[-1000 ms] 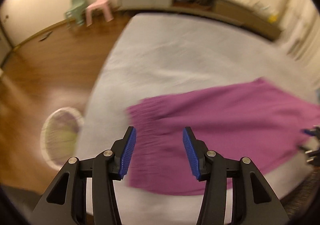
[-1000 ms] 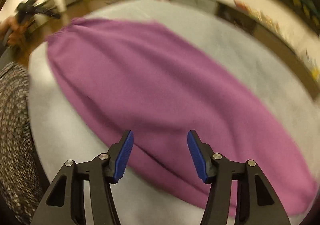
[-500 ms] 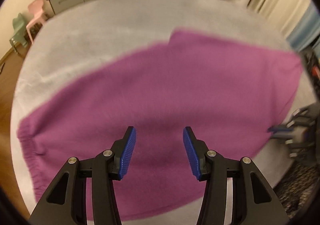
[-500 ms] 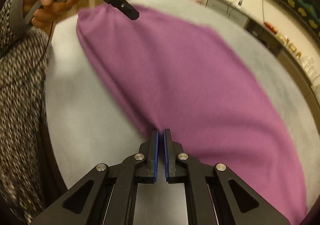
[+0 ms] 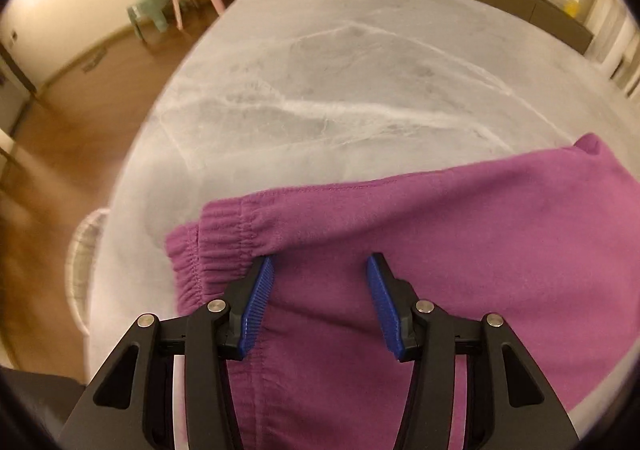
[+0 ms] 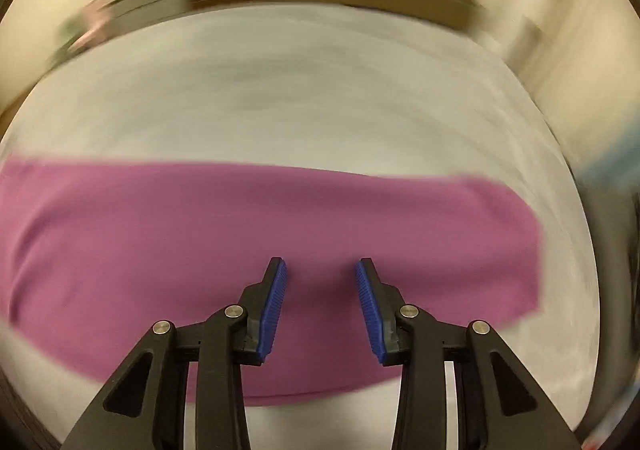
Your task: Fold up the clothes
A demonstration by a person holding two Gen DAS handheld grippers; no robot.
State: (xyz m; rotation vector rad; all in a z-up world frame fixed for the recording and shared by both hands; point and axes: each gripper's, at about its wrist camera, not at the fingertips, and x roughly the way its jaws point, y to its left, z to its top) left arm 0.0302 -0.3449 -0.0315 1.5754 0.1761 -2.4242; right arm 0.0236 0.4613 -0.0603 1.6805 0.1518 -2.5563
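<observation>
Left wrist view: the left gripper (image 5: 320, 270) hangs over the purple trousers (image 5: 460, 250) near their waistband (image 5: 224, 238), jaws apart, gripping nothing; the trousers lie on a grey bed (image 5: 340, 90).

Right wrist view, blurred: the right gripper (image 6: 321, 270), jaws just opening and empty, hangs above the trousers (image 6: 200, 242) spread across the bed (image 6: 300, 102).

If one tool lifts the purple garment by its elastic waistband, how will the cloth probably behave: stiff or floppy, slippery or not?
The purple garment would probably hang limp: it lies flat, with soft creases, on the grey surface. Its fleecy-looking cloth seems unlikely to slip from ribbed blue pads. The gathered waistband looks thicker, so it may give a firmer hold.
</observation>
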